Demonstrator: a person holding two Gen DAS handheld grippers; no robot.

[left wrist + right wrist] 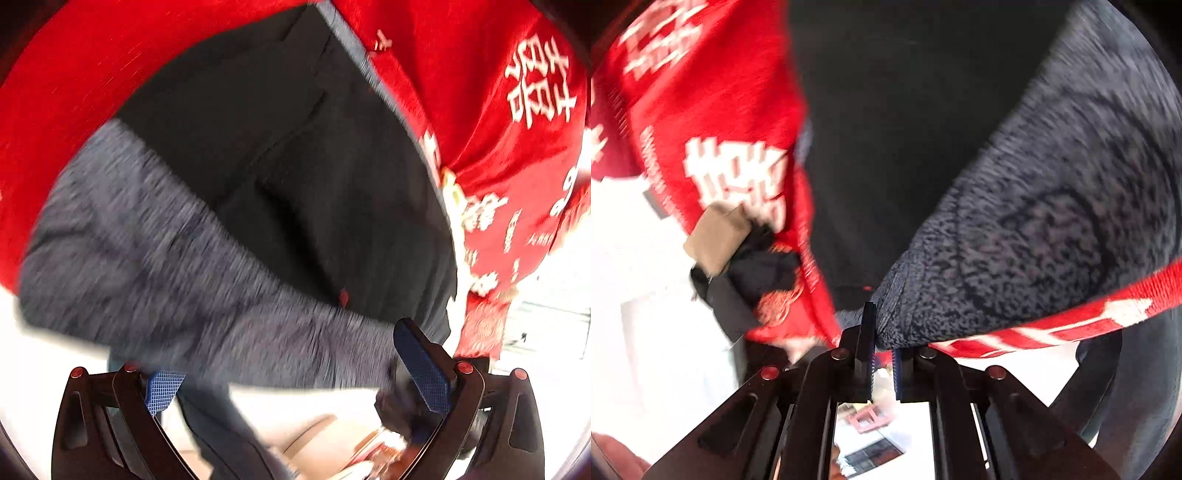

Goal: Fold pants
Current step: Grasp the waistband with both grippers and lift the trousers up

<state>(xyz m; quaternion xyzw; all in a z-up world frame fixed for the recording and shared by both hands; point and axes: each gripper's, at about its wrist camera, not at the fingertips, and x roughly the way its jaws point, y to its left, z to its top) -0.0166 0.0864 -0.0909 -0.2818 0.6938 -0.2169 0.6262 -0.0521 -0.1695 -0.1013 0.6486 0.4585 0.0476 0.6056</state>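
Note:
The pants (295, 155) are black with a wide grey mottled band (177, 266), and they lie on a red cloth. My left gripper (284, 354) stands open at the band's near edge. Its left blue pad (162, 391) is partly under the grey cloth, while its right blue pad (421, 369) is bare. In the right wrist view, the same grey band (1052, 229) comes down to a corner. My right gripper (882, 332) is shut on that corner, its blue pads nearly together. Both views are blurred.
The red cloth (480, 92) with white characters covers the surface and hangs over its edge (713, 140). Below is bright white floor. A tan and black blurred object (716, 236) sits at the cloth's left edge. A hand (613, 458) shows at the lower left.

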